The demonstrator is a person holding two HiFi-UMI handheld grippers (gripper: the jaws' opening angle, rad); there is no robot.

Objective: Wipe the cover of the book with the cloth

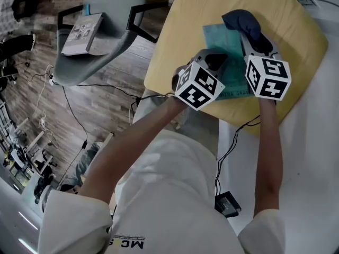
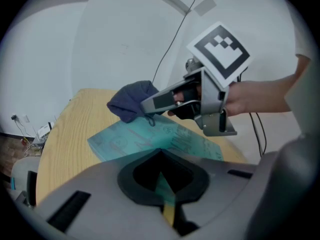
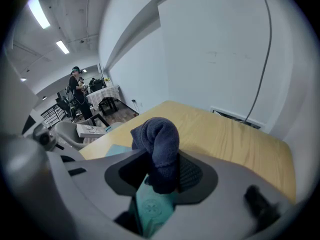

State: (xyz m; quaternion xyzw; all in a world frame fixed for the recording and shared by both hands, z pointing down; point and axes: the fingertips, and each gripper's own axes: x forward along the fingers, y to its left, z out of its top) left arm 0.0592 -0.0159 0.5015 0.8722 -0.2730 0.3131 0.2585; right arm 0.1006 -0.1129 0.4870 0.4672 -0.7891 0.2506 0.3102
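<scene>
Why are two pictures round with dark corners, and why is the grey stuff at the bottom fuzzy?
Left gripper view: the wide lens bends everything into a circle; the left gripper sits too close, so it blurs, while the book looks sharper. Right gripper view: same bending and a blurred right gripper; ceiling lights glare top left. Head view: hardly bent.

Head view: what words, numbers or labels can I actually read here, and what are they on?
"MC", on the white shirt; the rest is unclear.
Teal book: print along its near edge, too blurred to read.
Book on the chair: too small to read.
Marker cubes: black-and-white patterns, no words.
</scene>
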